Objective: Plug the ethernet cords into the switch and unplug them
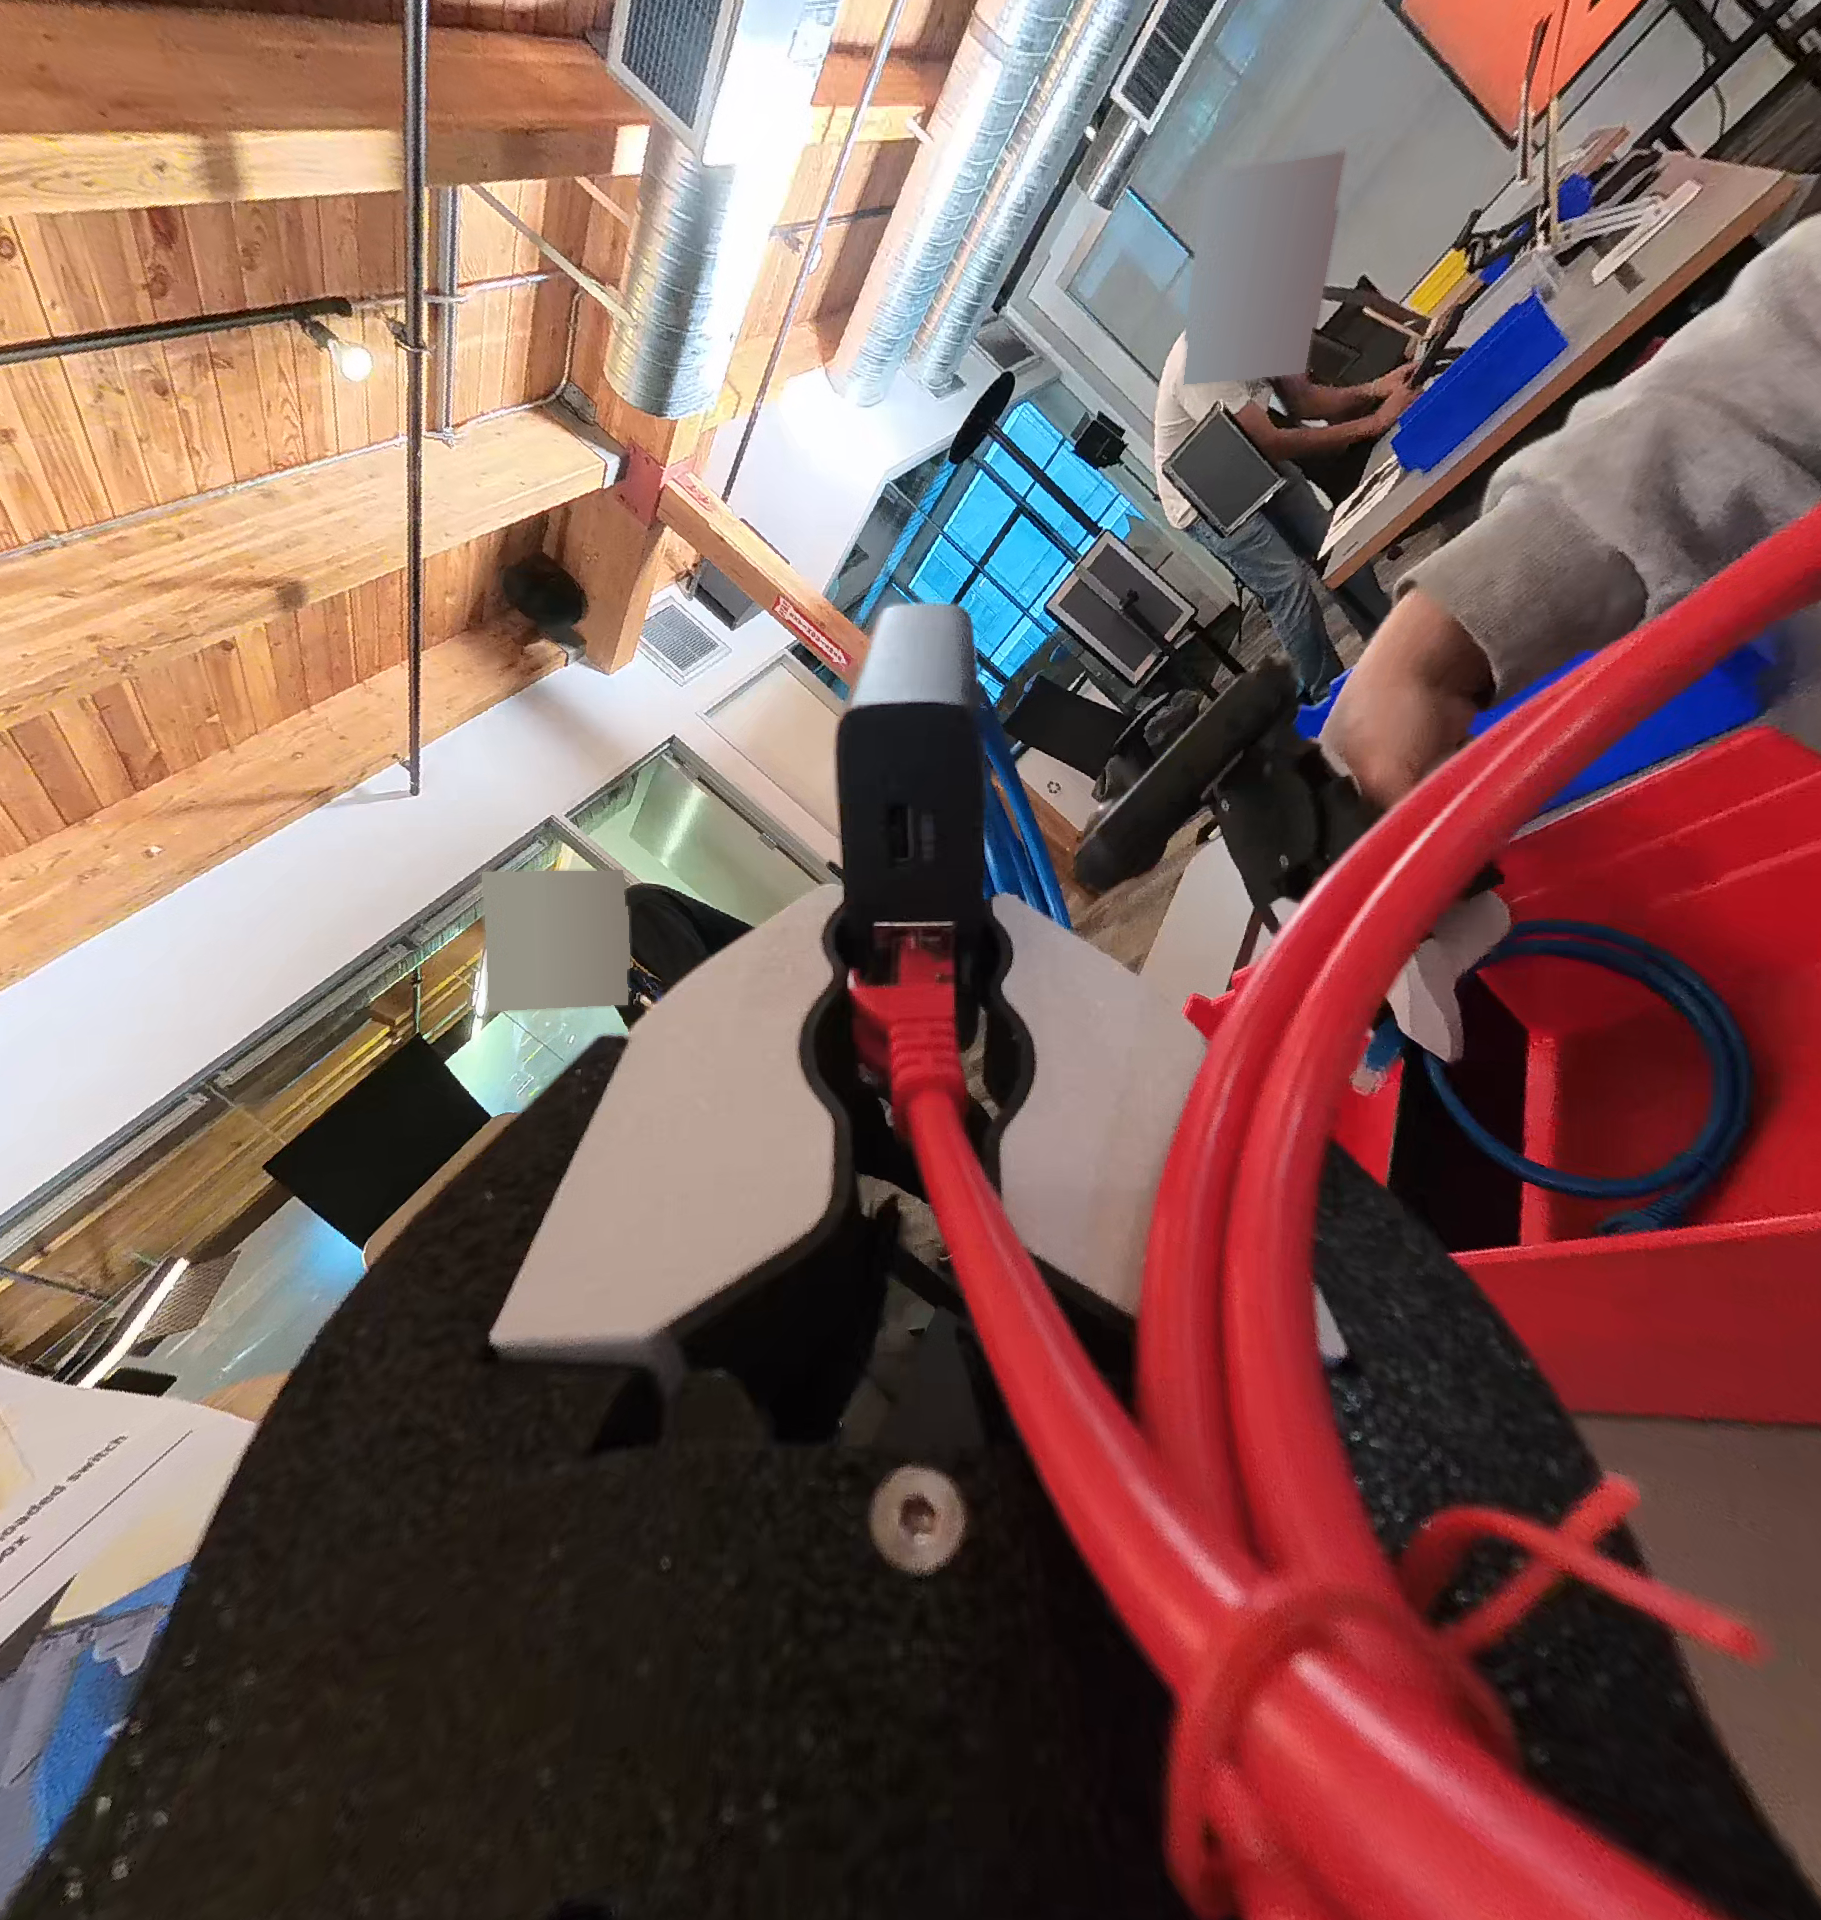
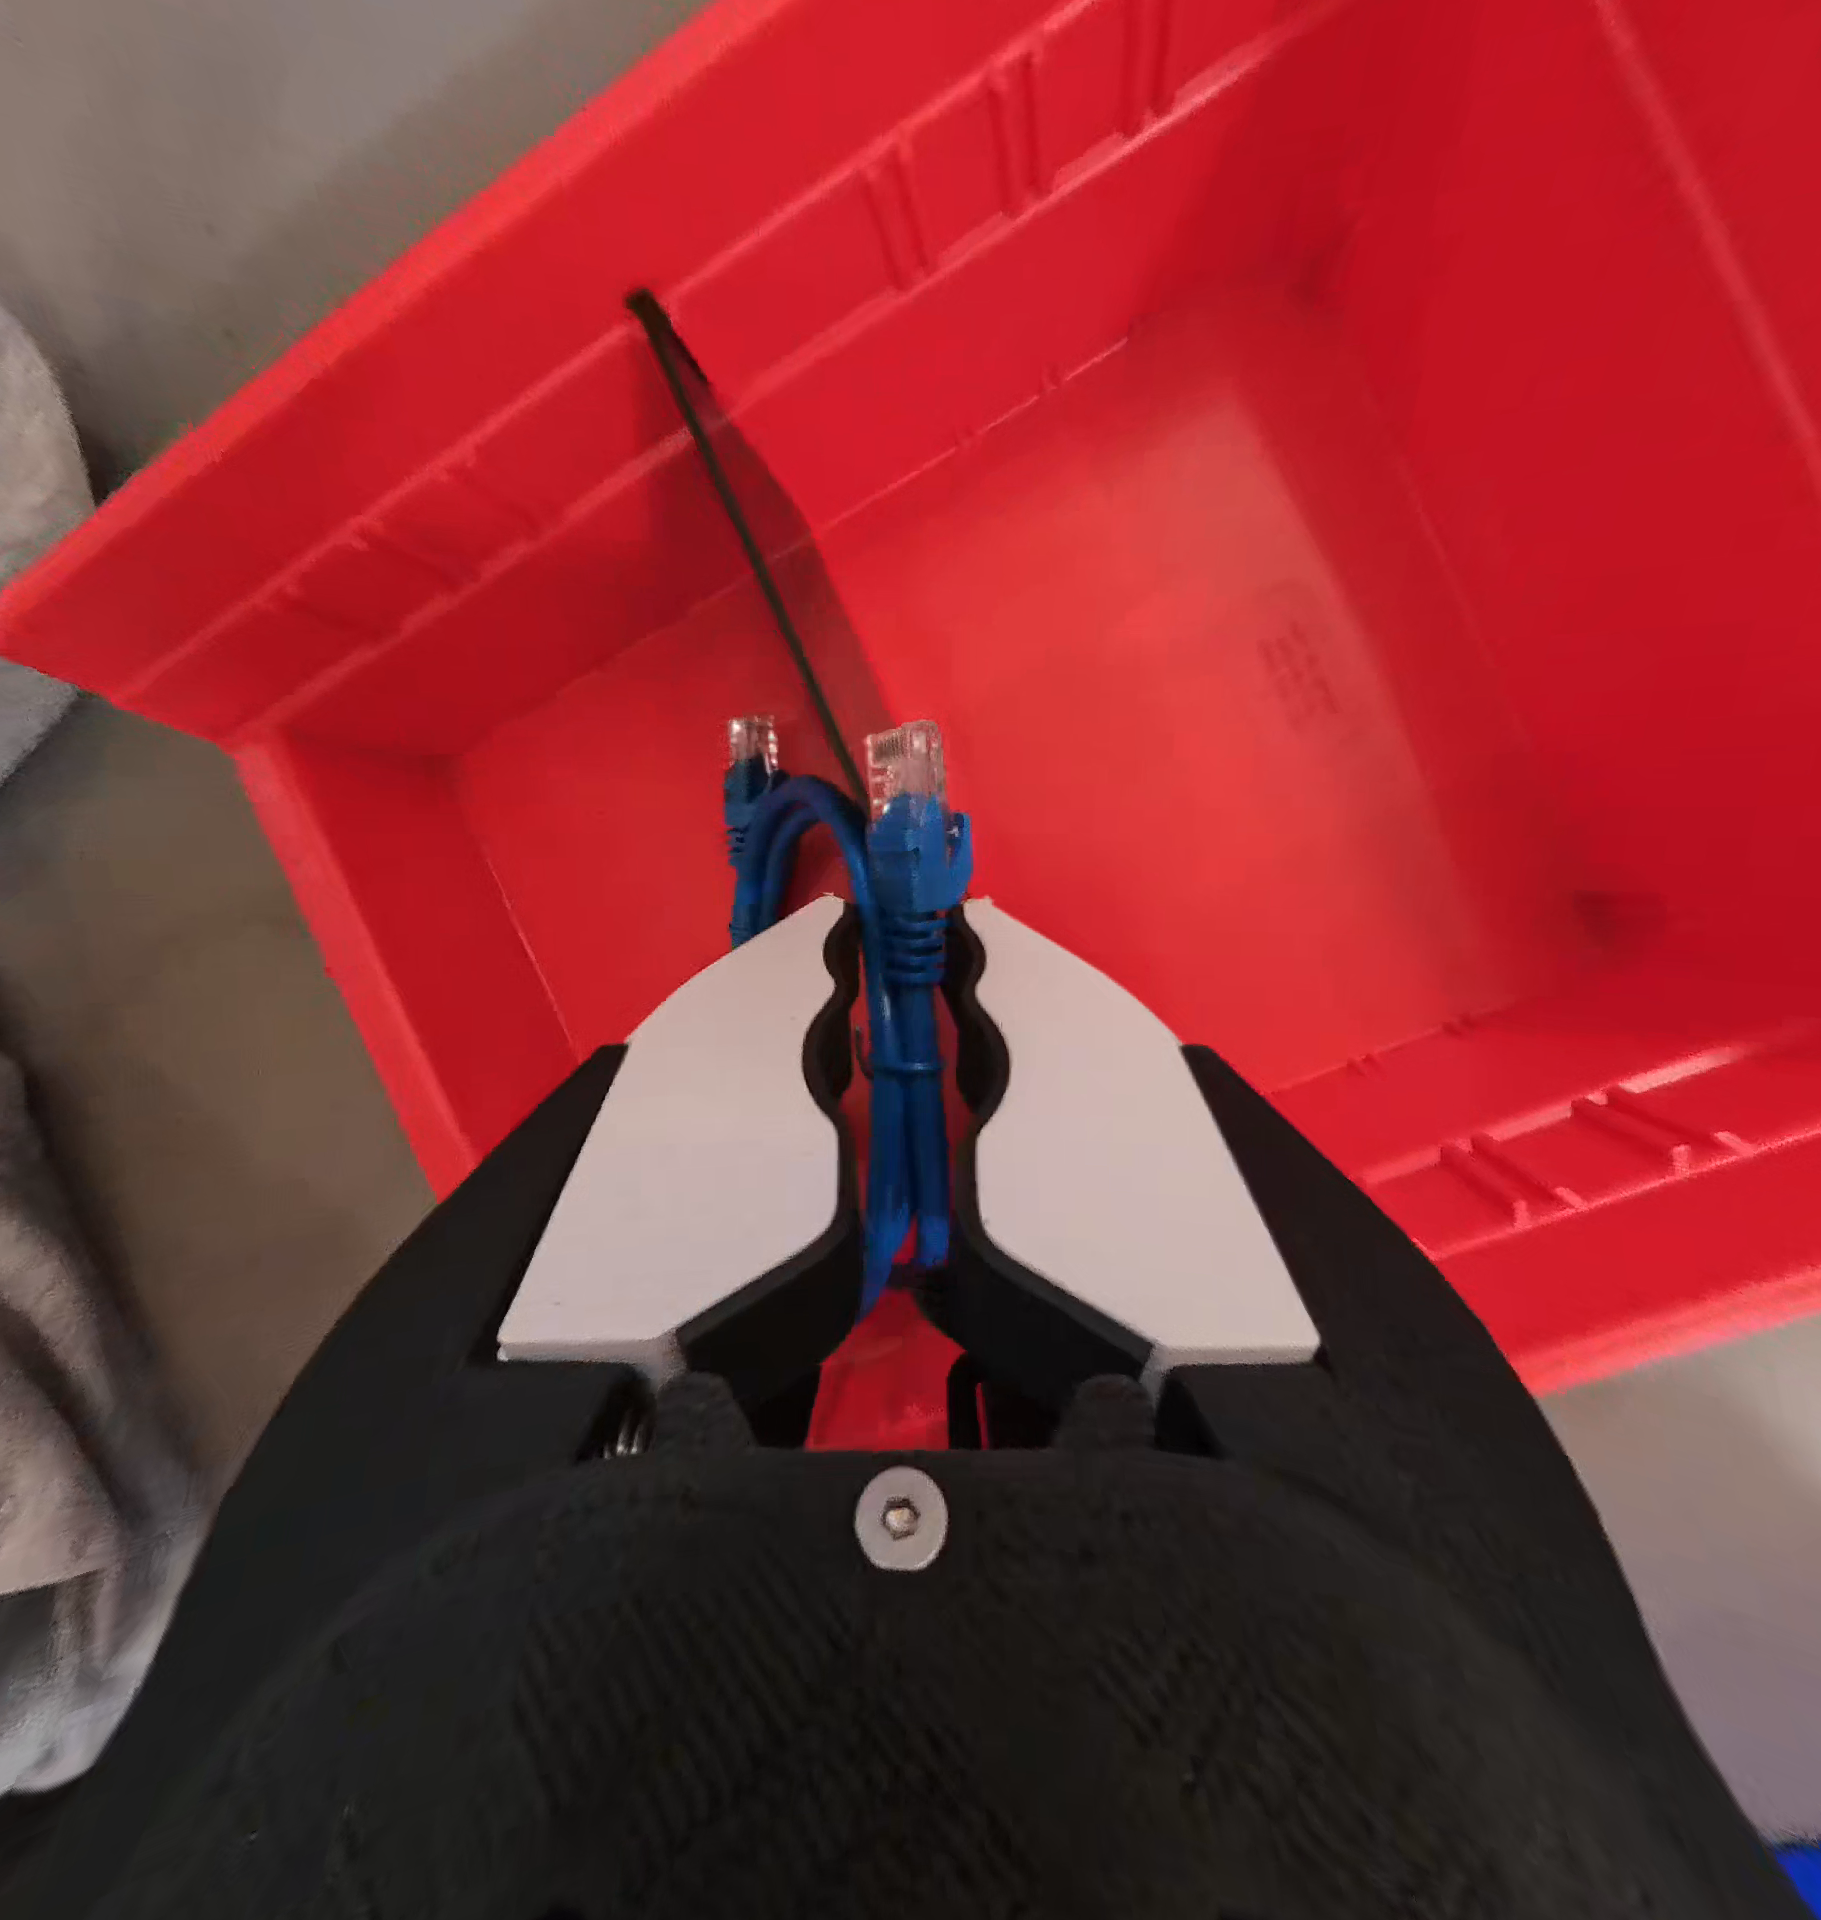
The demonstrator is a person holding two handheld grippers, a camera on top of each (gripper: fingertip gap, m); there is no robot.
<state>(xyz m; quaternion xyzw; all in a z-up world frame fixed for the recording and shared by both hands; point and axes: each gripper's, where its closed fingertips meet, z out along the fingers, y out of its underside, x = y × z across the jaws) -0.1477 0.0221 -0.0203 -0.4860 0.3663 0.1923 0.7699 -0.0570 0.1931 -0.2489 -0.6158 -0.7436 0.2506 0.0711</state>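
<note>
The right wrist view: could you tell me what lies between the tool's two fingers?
A bundled blue network cable, clamped, its clear plug poking out above the red bin.

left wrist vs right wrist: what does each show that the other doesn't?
Left wrist only: the left tool shut on a red cable plugged into a dark grey box, with the cable's tied coil alongside, and ceiling beams behind.

Right wrist only: the black divider inside the bin and both clear plugs of the blue cable.

Both: the red bin and the right tool shut on the blue cable.
</note>
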